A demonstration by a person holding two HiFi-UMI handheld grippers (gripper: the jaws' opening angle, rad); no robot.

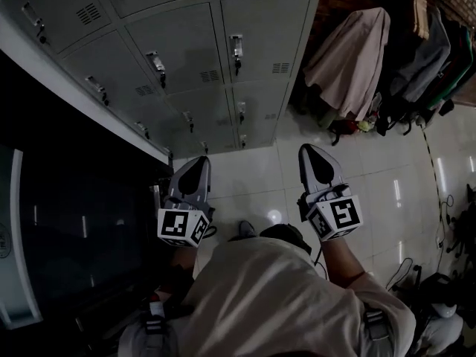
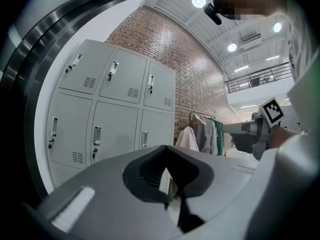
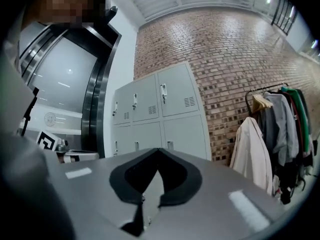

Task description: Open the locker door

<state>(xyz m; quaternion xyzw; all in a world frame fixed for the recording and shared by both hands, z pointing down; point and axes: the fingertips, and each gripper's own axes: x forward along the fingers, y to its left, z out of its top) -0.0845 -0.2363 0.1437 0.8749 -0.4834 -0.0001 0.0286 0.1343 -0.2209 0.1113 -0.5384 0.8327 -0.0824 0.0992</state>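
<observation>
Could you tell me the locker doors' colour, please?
Light grey metal locker doors; right gripper view shows them best.

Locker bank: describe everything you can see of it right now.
The locker bank is a pale grey, metal-looking cabinet, three columns of doors wide. Each door carries a latch handle and a small vent. Every visible door is shut. It stands against the brick wall, beside a clothes rack. Nothing touches its doors.

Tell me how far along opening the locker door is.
Nothing looks done: every door in view on the lockers is closed. In hand: the left gripper and right gripper are shut and empty, held short of the lockers. To do: reach a latch handle, grip it and pull the door open.
</observation>
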